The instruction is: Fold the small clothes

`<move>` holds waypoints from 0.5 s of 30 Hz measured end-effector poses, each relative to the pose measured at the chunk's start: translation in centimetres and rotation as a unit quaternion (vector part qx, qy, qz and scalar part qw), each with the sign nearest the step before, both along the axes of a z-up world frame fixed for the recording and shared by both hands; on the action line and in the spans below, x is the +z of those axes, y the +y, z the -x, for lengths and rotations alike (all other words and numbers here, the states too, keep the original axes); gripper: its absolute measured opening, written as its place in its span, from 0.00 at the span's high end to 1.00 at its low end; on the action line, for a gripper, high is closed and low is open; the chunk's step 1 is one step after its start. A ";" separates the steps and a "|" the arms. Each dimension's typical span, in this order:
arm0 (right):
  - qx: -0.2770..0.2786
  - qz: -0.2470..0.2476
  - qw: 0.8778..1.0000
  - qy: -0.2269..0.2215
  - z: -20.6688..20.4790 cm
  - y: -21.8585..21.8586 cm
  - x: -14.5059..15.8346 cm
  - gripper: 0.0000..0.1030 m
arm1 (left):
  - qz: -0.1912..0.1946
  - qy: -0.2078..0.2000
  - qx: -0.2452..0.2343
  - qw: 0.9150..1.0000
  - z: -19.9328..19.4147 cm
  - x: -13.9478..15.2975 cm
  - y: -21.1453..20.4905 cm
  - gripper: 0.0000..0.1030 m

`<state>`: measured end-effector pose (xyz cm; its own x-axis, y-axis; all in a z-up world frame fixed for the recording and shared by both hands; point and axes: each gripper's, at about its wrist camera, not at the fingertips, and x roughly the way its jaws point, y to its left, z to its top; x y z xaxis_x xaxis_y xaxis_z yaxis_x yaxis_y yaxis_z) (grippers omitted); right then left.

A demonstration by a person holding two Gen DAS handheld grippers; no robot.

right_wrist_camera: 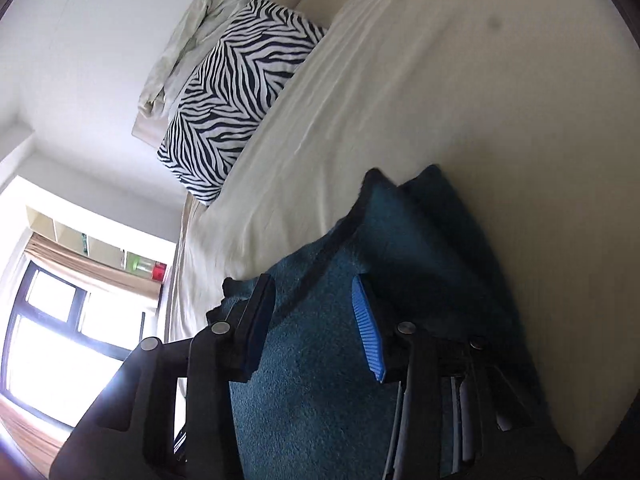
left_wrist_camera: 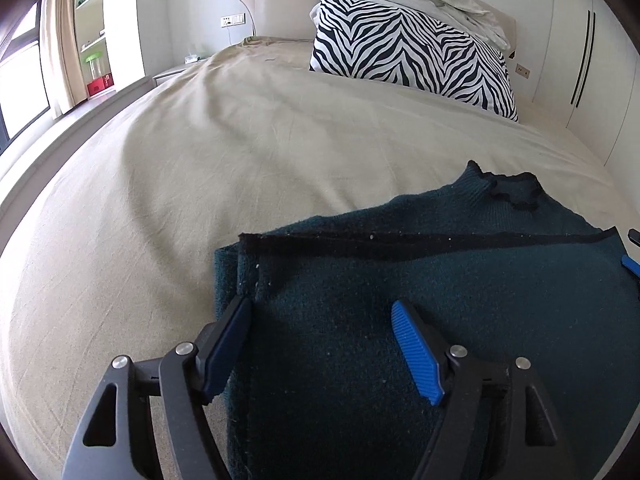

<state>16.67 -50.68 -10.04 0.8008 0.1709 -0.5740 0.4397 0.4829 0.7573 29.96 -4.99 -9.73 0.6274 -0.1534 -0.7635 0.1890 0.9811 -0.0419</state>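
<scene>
Both claws gape wide over the sweater (left_wrist_camera: 400, 280): left gripper (left_wrist_camera: 320, 320) above its folded left edge, right gripper (right_wrist_camera: 312, 300) above its black-trimmed edge, on the bed (left_wrist_camera: 200, 160). No writing is readable.

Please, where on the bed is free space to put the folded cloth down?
The bed sheet is bare left of the dark green sweater, up to the zebra pillow at the headboard. It is crowded at the near right, where the sweater lies under both open tongs, left and right.
</scene>
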 end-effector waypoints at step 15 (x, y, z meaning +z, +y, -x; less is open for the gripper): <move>0.329 0.019 0.944 0.012 3.2 22.1 0.1 0.54 | 0.007 -0.006 -0.002 1.000 0.3 0.0 0.2 0.27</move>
